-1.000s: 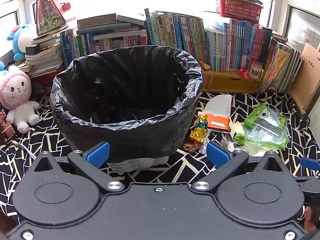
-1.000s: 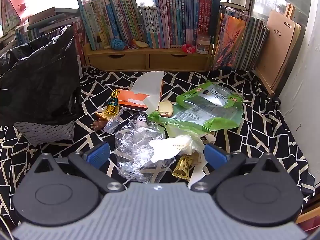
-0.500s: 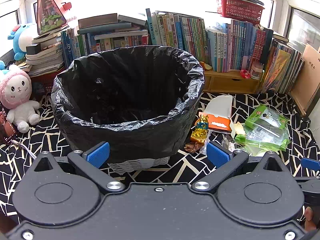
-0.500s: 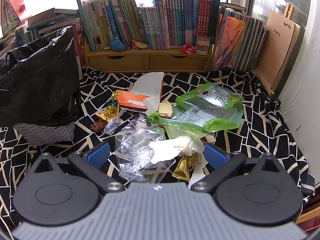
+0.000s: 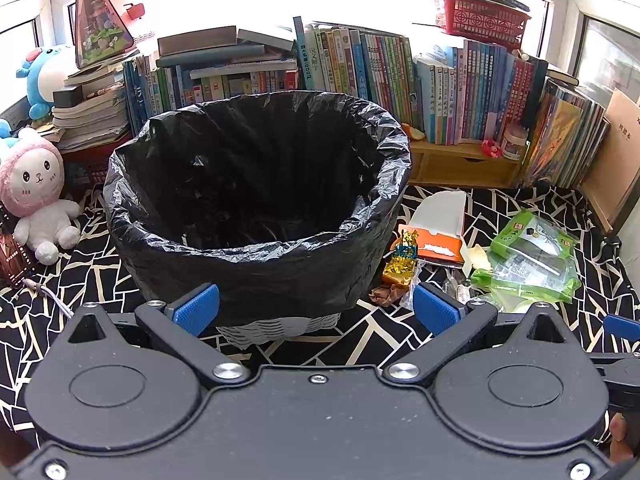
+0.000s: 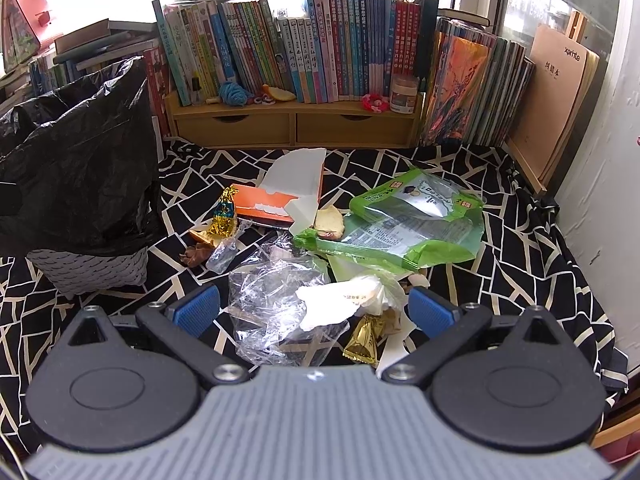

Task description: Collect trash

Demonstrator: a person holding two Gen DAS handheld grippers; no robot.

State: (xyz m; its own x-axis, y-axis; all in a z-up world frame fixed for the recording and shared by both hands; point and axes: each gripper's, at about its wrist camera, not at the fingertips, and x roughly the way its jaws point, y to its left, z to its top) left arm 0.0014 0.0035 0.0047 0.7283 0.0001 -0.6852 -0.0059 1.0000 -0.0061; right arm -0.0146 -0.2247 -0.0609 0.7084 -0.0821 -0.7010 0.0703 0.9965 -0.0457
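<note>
Both the left gripper (image 5: 314,312) and the right gripper (image 6: 312,312) were spread wide, holding nothing. Right of the lined wastebasket (image 5: 256,216) lay the clear plastic wrap (image 6: 276,304): likely light, limp and slippery, best pinched at a bunched fold.

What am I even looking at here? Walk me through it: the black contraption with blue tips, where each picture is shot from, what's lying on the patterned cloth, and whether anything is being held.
There is no robot. A person carries two hand-held grippers, each with a camera looking out along its two blue-tipped fingers.

The left gripper faces a basket lined with a black trash bag. The right gripper faces the litter on the black-and-white cloth: crumpled clear plastic, a white wrapper, a gold foil candy, a green snack bag and an orange-and-white box.

Both grippers are open and hold nothing. The right one's fingers sit on either side of the clear plastic and white wrapper.

Books line the back.
</note>
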